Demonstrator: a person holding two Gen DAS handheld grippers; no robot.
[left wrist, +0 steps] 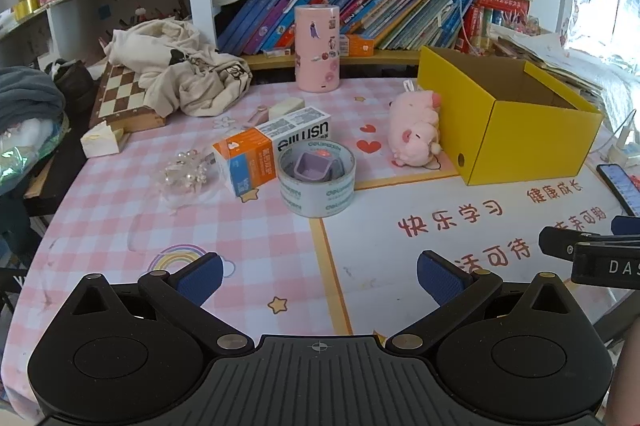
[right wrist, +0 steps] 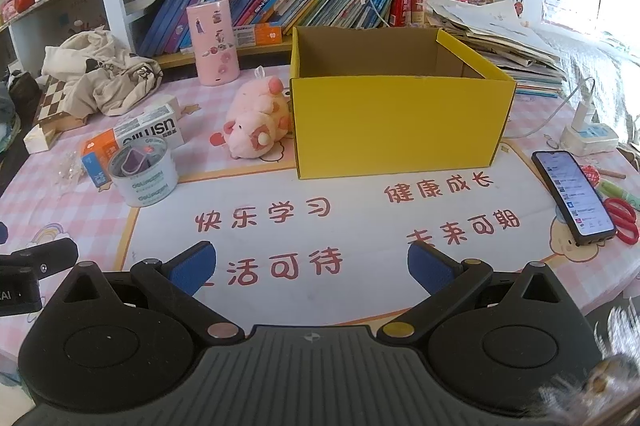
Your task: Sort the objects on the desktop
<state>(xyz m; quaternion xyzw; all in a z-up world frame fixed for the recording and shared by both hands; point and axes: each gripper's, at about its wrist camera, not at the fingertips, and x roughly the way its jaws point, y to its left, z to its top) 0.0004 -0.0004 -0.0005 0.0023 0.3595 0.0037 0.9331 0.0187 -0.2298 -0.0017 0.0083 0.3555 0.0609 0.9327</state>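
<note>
Left wrist view: your left gripper point(left wrist: 320, 276) is spread wide and empty, angled down at the mat, with the tape roll point(left wrist: 317, 182) well ahead, left of the yellow box point(left wrist: 516, 130). Right wrist view: your right gripper point(right wrist: 312, 266) gapes wide too, holding nothing, yellow box straight ahead, tape roll left of it.

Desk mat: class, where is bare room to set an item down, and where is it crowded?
Free: the white lettered panel between the yellow cardboard box and black smartphone. Crowded: around the clear tape roll, orange-and-white carton and pink plush pig.
</note>
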